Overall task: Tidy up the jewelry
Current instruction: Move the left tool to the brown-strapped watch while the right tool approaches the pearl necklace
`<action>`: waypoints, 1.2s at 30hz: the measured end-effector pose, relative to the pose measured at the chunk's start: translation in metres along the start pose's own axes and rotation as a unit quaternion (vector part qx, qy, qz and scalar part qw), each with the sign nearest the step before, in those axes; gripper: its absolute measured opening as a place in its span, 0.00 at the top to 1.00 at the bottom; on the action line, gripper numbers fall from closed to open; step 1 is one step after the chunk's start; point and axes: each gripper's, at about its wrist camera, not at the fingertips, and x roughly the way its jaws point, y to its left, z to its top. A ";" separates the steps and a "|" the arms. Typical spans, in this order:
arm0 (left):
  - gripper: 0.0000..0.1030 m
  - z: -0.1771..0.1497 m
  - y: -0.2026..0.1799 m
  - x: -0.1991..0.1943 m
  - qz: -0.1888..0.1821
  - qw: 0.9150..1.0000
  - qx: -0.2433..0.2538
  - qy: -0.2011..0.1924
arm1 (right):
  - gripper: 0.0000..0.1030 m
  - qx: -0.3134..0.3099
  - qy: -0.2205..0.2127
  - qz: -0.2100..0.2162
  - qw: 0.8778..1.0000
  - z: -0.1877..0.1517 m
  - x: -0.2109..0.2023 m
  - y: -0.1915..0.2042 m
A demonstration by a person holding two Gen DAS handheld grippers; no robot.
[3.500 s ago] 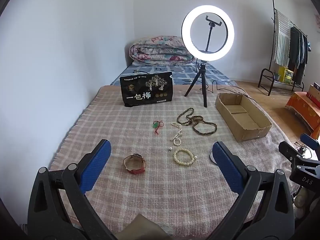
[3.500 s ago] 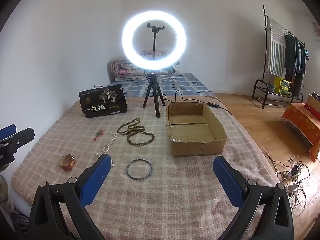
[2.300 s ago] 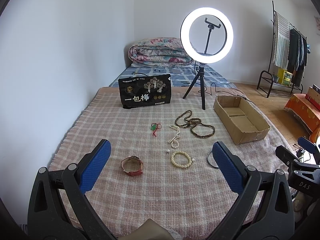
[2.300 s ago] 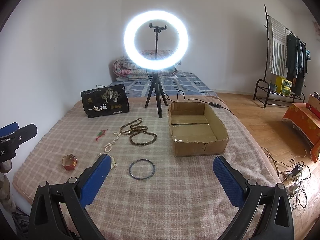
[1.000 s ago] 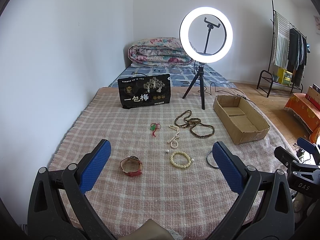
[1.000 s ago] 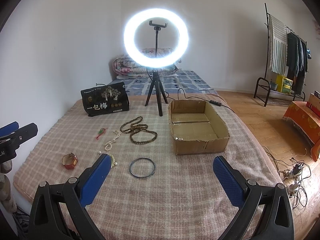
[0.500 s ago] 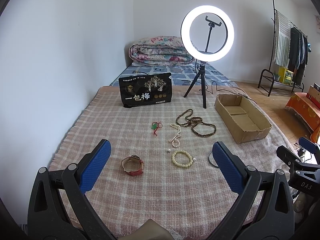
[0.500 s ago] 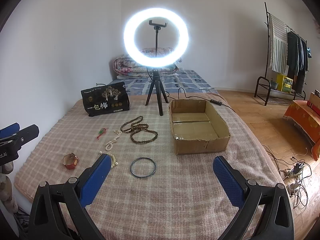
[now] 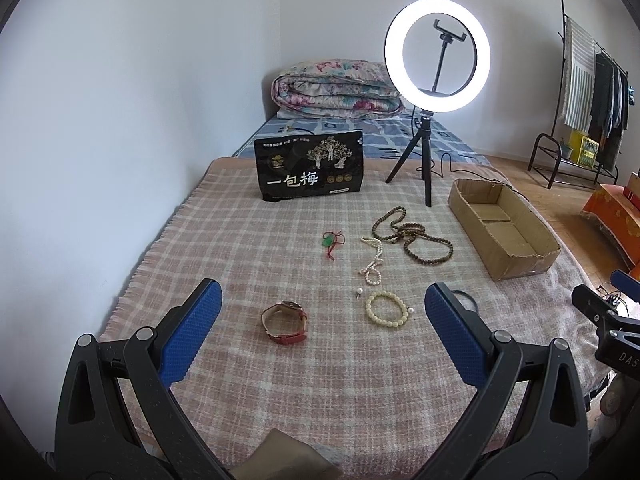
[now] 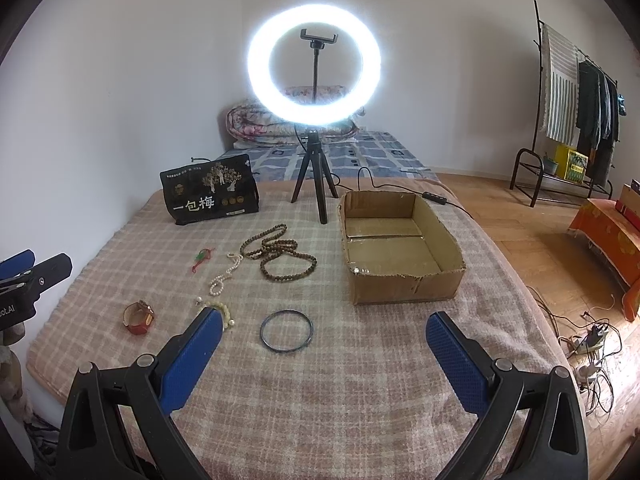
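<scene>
Two grippers, left gripper (image 9: 322, 312) and right gripper (image 10: 324, 340), gape wide at lower frame; dark bangle (image 10: 286, 331) lies centre, cardboard box (image 10: 404, 280) right.

Bright, even daylight in both views. Lit ring light (image 9: 437, 55) upper right of left wrist frame, crisp edge; same ring light (image 10: 313, 65) upper centre of right wrist frame, blown out with halo bleeding onto wall. Soft, faint shadows on plaid blanket (image 10: 360, 380). Heavy fisheye bowing toward edges, black vignette in all corners. Sharp centre, slight softness at periphery. No motion blur.
</scene>
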 end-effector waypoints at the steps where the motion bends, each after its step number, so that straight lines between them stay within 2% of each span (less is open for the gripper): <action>1: 0.00 0.000 0.003 0.001 0.001 1.000 -0.003 0.001 | 0.00 -0.003 0.001 -0.002 1.000 0.002 0.001 0.000; 9: 0.00 0.002 0.024 0.020 0.004 0.999 -0.008 0.031 | 0.00 -0.028 0.010 0.001 1.000 0.025 0.022 0.005; 15: 0.00 0.005 0.035 0.036 0.010 0.999 0.001 0.045 | 0.00 -0.030 0.030 0.022 0.999 0.043 0.053 0.007; 20: 0.00 0.007 0.047 0.053 -0.006 0.998 -0.001 0.065 | 0.01 -0.028 0.050 0.038 0.998 0.058 0.082 0.012; 24: 0.00 0.003 0.051 0.067 -0.003 0.997 0.015 0.082 | 0.02 -0.050 0.062 0.040 0.996 0.067 0.104 0.019; 28: 0.00 -0.003 0.055 0.080 -0.011 0.995 0.022 0.098 | 0.06 -0.054 0.092 0.063 0.992 0.074 0.130 0.026; 32: 0.00 -0.008 0.058 0.093 -0.015 0.994 0.015 0.110 | 0.09 -0.041 0.133 0.103 0.985 0.078 0.159 0.040; 36: 0.00 -0.014 0.054 0.102 -0.015 0.993 0.027 0.113 | 0.12 -0.061 0.158 0.122 0.978 0.078 0.187 0.062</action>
